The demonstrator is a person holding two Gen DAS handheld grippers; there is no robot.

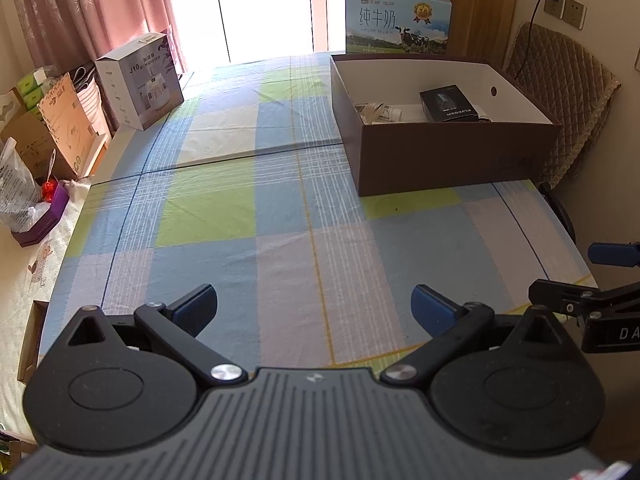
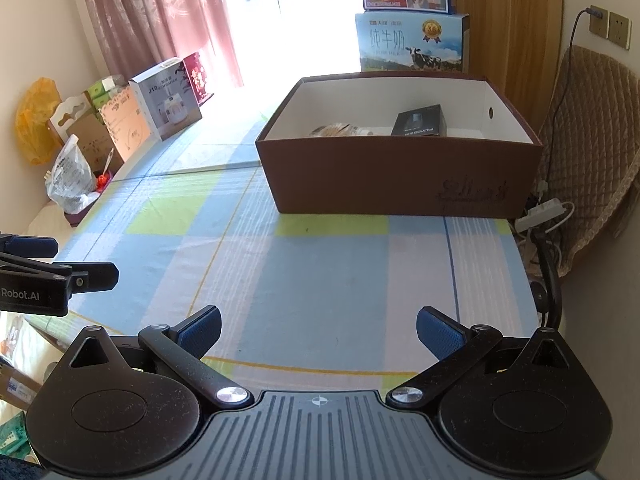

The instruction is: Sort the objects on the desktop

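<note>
A brown cardboard box (image 1: pixel 452 160) with a white inside stands on the checked tablecloth (image 1: pixel 240 216) at the far right. It holds a small black package (image 1: pixel 450 104) and some pale items (image 1: pixel 378 112). In the right wrist view the box (image 2: pixel 392 184) is ahead, with the black package (image 2: pixel 420 121) and pale items (image 2: pixel 340 131) inside. My left gripper (image 1: pixel 314 310) is open and empty over the near cloth. My right gripper (image 2: pixel 318 334) is open and empty over the cloth (image 2: pixel 320 272). Each gripper shows at the edge of the other's view.
A white appliance box (image 1: pixel 140 80), cardboard boxes (image 1: pixel 60 128) and a plastic bag (image 1: pixel 16 192) line the left side. Milk cartons (image 1: pixel 398 24) stand behind the brown box. A padded chair (image 1: pixel 560 112) and cables (image 2: pixel 540 216) are at the right edge.
</note>
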